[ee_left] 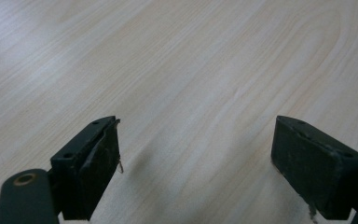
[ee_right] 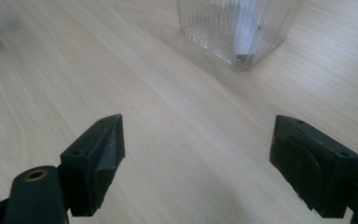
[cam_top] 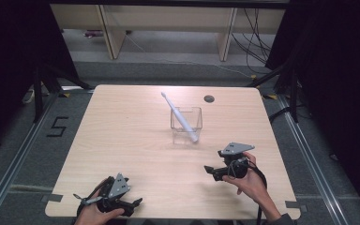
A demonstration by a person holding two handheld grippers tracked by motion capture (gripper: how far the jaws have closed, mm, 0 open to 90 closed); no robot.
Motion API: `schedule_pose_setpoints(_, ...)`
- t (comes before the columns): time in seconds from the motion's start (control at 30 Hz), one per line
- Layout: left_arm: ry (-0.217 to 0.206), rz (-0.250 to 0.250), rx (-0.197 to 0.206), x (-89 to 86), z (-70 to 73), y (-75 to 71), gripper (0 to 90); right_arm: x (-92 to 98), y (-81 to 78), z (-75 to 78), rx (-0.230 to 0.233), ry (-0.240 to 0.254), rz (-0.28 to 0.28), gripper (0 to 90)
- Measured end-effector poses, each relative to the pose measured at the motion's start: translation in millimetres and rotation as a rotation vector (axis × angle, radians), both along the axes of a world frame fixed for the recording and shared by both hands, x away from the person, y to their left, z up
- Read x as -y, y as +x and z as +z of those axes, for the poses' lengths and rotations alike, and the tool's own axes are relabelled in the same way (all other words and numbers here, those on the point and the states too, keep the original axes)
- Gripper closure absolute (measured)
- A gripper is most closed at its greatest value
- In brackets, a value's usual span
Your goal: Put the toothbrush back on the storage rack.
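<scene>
Resting low near the table's (cam_top: 122,136) near edge, both grippers sit idle with jaws spread wide and nothing between them. Left gripper (cam_top: 138,201) is at the near-left corner, right gripper (cam_top: 208,168) toward the near-right, pointing inward across the table.

Toothbrush (cam_top: 180,117) stands tilted in the cup (cam_top: 174,126), which sits past table centre, toward the far edge. Handle end is down in the cup's near-right corner; head leans out over the far-left rim.

Judgement on step: either pre-reach or just finished. Brush in the cup reads as placed, or as waiting for extraction; cannot tell which from this alone. Right gripper is the nearer one, cup still apart from it.

Next move, if it's a pull: right gripper advances to the cup, rises to the exposed shaft above the rim, closes across the thin handle, lifts along the tilt so the cup doesn't tip. Cup is light-looking and clear, so dragging sideways is the risk.

View differences:
- High view gives the full layout, the brush's lean, and a dark grommet (cam_top: 209,98) near the far edge.
- Right gripper view shows the cup's (ee_right: 237,28) ribbed wall and base up close, brush just a pale blur through it, and its own gripper (ee_right: 196,154) gaping.
- Left gripper view shows bare wood grain past its gripper (ee_left: 196,154), equally wide.
</scene>
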State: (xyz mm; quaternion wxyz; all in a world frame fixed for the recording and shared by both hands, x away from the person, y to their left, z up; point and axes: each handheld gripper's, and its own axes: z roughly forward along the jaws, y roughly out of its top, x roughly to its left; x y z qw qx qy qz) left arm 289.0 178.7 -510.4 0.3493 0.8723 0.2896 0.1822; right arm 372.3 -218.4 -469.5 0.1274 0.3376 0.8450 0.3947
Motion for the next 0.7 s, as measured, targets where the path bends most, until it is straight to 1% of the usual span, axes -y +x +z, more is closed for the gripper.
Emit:
schedule_pose_setpoints(0.07,0.001,-0.001,0.002,-0.2,0.2,0.1,15.0,0.1,-1.4,-0.7,0.003,0.002,-0.006,19.0)
schedule_pose_setpoints(0.17,0.001,-0.001,0.0,0.1,-0.3,0.0,15.0,3.1,-4.6,-1.6,-0.008,0.005,-0.016,19.0)
schedule_pose_setpoints(0.23,0.002,-0.003,-0.002,0.4,-0.7,-0.1,15.0,4.7,-6.7,-3.1,-0.003,0.012,-0.017,19.0)
schedule_pose_setpoints(0.27,0.003,-0.001,-0.004,0.2,-0.3,-0.6,15.0,6.9,-8.1,-4.0,0.002,-0.005,-0.02,18.9)
schedule_pose_setpoints(0.33,0.001,0.0,-0.001,-0.1,0.0,-0.1,15.1,7.7,-9.3,-5.8,0.006,-0.001,-0.023,19.1)
schedule_pose_setpoints(0.37,0.0,0.0,0.002,0.0,0.0,0.0,15.0,7.6,-11.4,-5.5,-0.018,0.005,-0.037,19.1)
schedule_pose_setpoints(0.47,0.002,0.001,0.0,0.3,-0.3,-0.3,15.0,9.3,-12.4,-6.2,-0.021,-0.002,-0.025,19.1)
schedule_pose_setpoints(0.5,0.002,-0.002,-0.001,0.2,-0.4,-0.2,15.0,10.3,-12.4,-7.7,-0.016,0.002,-0.021,19.1)
schedule_pose_setpoints(0.53,0.002,-0.002,-0.001,0.1,-0.4,-0.1,15.0,11.5,-14.2,-8.9,-0.004,0.001,-0.029,19.1)
schedule_pose_setpoints(0.57,0.002,-0.002,-0.001,0.1,-0.4,-0.1,15.0,11.5,-14.2,-8.9,-0.004,0.001,-0.029,19.1)
schedule_pose_setpoints(0.6,0.002,-0.001,0.001,0.1,-0.4,0.0,15.0,12.4,-16.7,-10.3,-0.024,0.004,-0.039,18.9)
schedule_pose_setpoints(0.63,0.004,-0.003,0.002,0.3,-0.2,-0.2,15.0,13.6,-16.9,-10.6,-0.01,-0.005,-0.027,18.7)
schedule_pose_setpoints(0.67,0.002,-0.001,0.002,0.5,-0.3,-0.4,15.0,13.1,-19.7,-11.3,-0.034,0.003,-0.044,18.3)
schedule_pose_setpoints(0.7,0.002,-0.001,0.002,0.5,-0.3,-0.4,15.1,13.1,-19.7,-11.3,-0.034,0.003,-0.044,18.3)
